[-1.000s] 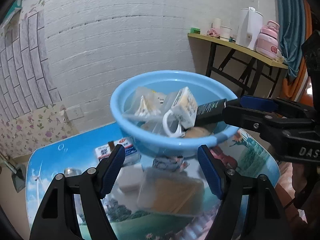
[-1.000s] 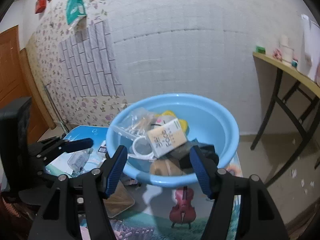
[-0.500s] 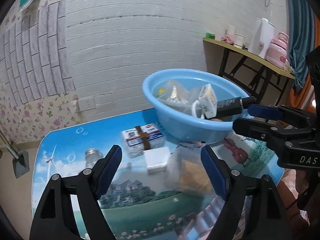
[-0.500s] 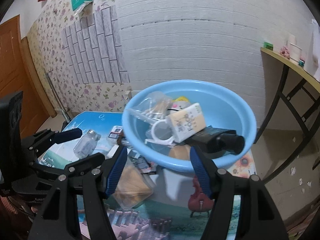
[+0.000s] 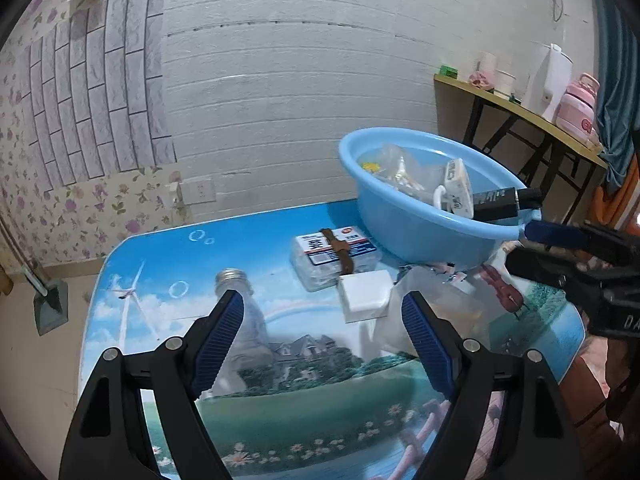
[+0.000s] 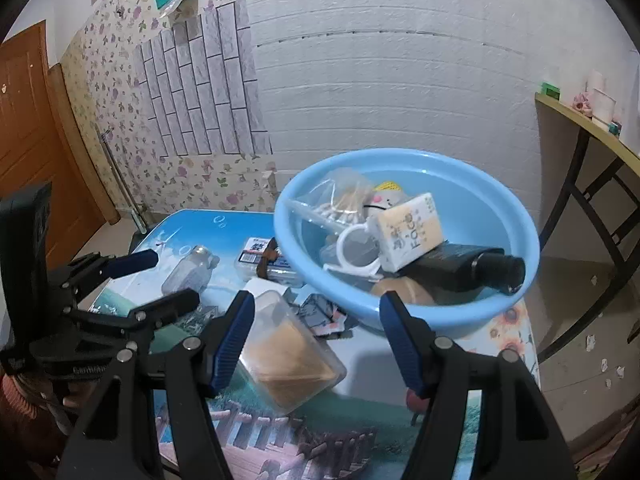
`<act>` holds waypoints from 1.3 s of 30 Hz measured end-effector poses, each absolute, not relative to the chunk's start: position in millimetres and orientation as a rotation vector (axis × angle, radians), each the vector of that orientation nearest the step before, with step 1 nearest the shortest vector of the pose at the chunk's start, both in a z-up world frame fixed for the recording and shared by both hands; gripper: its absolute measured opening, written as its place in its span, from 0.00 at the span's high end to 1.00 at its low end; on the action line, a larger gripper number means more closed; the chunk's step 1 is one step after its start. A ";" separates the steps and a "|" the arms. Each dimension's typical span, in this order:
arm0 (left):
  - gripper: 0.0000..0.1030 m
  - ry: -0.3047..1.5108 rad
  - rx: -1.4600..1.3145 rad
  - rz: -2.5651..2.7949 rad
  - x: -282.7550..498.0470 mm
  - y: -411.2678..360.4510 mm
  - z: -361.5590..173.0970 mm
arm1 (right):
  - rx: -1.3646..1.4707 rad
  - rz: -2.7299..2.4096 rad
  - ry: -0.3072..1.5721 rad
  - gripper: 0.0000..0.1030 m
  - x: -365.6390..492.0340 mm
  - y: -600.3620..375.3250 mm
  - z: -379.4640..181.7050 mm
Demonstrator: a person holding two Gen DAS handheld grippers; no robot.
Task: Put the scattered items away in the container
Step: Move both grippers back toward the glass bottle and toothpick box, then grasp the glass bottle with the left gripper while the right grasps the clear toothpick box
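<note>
Both the left gripper [image 5: 322, 312] and right gripper [image 6: 316, 312] hang released, holding nothing. Seemingly between picks: the basin [image 6: 520, 280] at right is part-filled. Next, I'd guess, the right closes on the clear box [image 6: 288, 356] low-centre on the worktop [image 5: 160, 264].

Both wrist views look down table [image 5: 280, 360], sharing basin [image 6: 400, 312].

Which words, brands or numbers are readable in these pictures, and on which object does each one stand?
"Face": cream carton in the blue basin.
"DA", cut off at the picture edge: right gripper body.
Print on the tissue pack and the black tube: too blurred.
White lettering on the left gripper body: unreadable.
</note>
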State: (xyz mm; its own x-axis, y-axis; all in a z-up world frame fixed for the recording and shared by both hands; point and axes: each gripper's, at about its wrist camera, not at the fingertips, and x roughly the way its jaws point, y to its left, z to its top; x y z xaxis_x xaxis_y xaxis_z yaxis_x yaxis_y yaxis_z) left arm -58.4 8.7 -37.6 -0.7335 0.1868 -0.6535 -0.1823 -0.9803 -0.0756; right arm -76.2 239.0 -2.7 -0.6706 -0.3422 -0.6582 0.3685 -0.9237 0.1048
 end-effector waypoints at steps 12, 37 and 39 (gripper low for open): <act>0.16 -0.058 -1.140 2.777 -55.9 -23.2 -63.2 | 1.123 -2.487 0.057 0.37 -68.7 242.6 -38.9; 0.54 -0.071 -1.297 2.634 -101.8 -23.4 -105.4 | 1.155 -2.339 0.121 0.23 -83.6 218.8 -68.6; 0.55 -0.066 -1.290 2.641 -100.5 -23.9 -103.6 | 1.155 -2.334 0.123 0.23 -82.9 218.9 -70.2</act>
State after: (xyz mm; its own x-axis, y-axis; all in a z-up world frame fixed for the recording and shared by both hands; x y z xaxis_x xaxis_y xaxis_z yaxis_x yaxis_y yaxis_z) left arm -100.5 -23.9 -103.6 -0.5984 0.1997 -0.7759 -0.1606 -0.9787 -0.1280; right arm -82.9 218.9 -70.2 -0.4953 -0.4172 -0.7620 0.4952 -0.8563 0.1470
